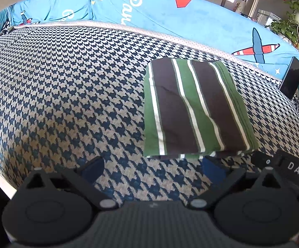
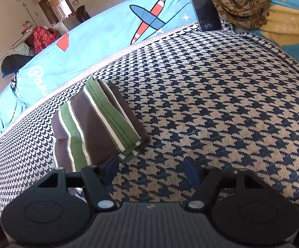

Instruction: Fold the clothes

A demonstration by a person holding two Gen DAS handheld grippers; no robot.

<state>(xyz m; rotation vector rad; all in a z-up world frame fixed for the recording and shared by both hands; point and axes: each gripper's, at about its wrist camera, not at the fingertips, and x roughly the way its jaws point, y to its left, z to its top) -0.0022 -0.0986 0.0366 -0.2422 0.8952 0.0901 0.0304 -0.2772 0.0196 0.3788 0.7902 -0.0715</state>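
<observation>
Folded green, brown & white striped cloth garment [image 1: 195,109] lies flat on houndstooth-woven sofa seat [image 1: 67,95], at 1 o'clock of left gripper [image 1: 152,168] & 11 o'clock of right gripper [image 2: 152,170], both w/ jaws spread, holding nothing, fold apparently done.

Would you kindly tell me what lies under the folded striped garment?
The folded striped garment rests flat on the houndstooth cover, which shows all round it. Its own lower layers peek out at the near edge; anything between the folds is hidden.
</observation>
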